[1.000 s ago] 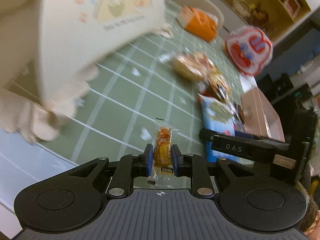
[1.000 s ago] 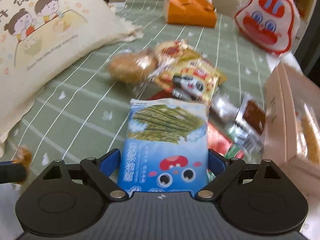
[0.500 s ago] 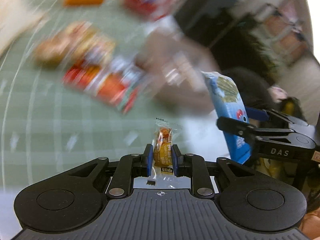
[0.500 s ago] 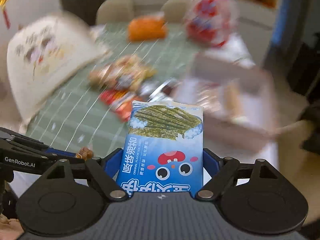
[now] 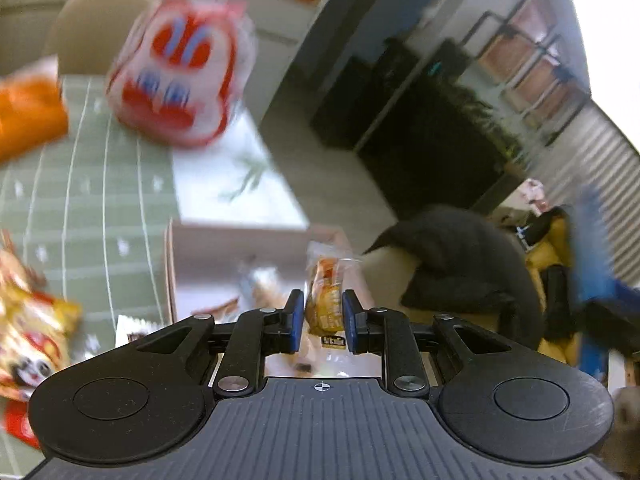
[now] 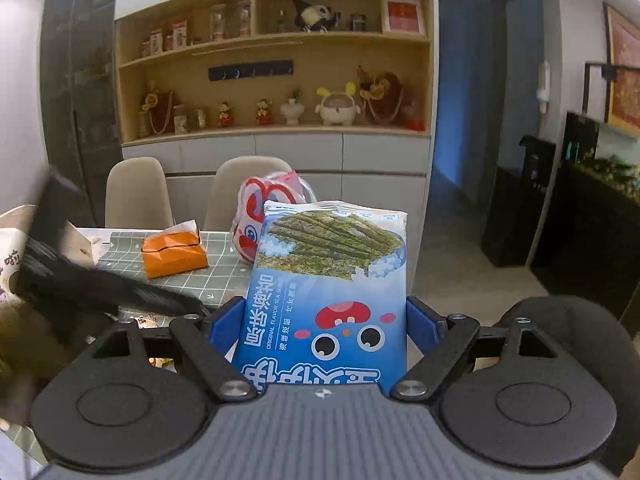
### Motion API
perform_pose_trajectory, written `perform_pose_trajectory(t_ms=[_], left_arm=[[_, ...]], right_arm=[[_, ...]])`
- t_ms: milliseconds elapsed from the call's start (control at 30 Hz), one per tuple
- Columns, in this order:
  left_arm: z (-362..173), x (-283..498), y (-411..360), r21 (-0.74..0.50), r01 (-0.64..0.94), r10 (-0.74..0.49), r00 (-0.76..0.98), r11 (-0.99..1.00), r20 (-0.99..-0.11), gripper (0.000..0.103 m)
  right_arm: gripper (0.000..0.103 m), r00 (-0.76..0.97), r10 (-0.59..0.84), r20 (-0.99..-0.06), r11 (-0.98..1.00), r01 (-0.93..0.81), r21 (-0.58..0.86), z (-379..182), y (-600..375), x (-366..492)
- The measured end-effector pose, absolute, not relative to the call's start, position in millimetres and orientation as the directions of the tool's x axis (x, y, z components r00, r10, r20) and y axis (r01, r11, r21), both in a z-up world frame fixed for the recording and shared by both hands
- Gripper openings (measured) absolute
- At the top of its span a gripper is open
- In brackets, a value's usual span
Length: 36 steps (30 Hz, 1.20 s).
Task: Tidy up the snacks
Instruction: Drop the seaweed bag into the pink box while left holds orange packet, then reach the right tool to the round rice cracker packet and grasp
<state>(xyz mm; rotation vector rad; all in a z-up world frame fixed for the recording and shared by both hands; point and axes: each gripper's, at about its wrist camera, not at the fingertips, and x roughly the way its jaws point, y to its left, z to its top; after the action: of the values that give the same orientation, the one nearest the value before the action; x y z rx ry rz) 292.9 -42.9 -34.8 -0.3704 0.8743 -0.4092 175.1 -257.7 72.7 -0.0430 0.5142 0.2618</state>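
My left gripper (image 5: 320,316) is shut on a small orange snack packet (image 5: 325,300) and holds it above a pale pink box (image 5: 240,256) at the table's right edge. My right gripper (image 6: 326,332) is shut on a blue seaweed snack bag (image 6: 326,280), held upright and raised off the table. A blur of that blue bag shows at the right of the left wrist view (image 5: 592,264). The left gripper's body crosses the left of the right wrist view as a dark blur (image 6: 100,284).
On the green grid tablecloth (image 5: 92,200) lie an orange pack (image 6: 174,254), a red-and-white cartoon bag (image 5: 180,76) and yellow snack bags (image 5: 28,336). Two beige chairs (image 6: 136,196) stand behind the table. A dark jacket (image 5: 460,260) lies right of the table.
Both grippers have swung right and tilted up. The left one carried its orange packet over the pink box; the right one lifted the blue bag away from the table.
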Motion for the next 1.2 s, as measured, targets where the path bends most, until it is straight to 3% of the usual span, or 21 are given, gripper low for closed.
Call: perform_pose_trajectory(t_ms=[200,400,567,633,733,833,967,1200], left_arm=[[-44,294,-10,-0.505,0.19,-0.507,0.598,0.842,-0.62,0.024],[-29,282,55,-0.482,0.169,-0.47,0.632,0.859,-0.616,0.024],[-50,254,109,-0.381,0.112,-0.338,0.725,0.918,-0.6,0.024],[-60,238,123,-0.378,0.043,-0.281,0.747,0.925,-0.602,0.024],[-73,222,132,-0.381,0.044,-0.275,0.77,0.923,-0.576,0.024],[-79,207,134,-0.347,0.058,-0.247,0.811,0.936,-0.531,0.024],[-92,182,137,-0.404,0.035,-0.255,0.824,0.914,-0.506,0.024],[-89,116,135,-0.401,0.096,-0.303,0.815,0.911,-0.494,0.024]], right_arm=[[0.085,0.799,0.233,-0.554,0.969,-0.242,0.059,50,-248,221],[0.088,0.668,0.281,-0.689,0.959,-0.218,0.18,11,-219,286],[0.088,0.508,0.332,-0.795,0.943,-0.15,0.298,-49,-200,317],[0.088,0.496,0.351,-0.794,0.936,-0.188,0.297,-76,-195,317],[0.088,0.58,0.262,-0.772,0.964,-0.193,0.183,-99,-189,300],[0.088,0.682,0.231,-0.694,0.966,-0.244,0.082,-98,-184,268],[0.089,0.809,0.175,-0.561,0.965,-0.255,-0.066,-82,-169,219],[0.089,0.79,0.271,-0.55,0.948,-0.319,0.009,-69,-160,134]])
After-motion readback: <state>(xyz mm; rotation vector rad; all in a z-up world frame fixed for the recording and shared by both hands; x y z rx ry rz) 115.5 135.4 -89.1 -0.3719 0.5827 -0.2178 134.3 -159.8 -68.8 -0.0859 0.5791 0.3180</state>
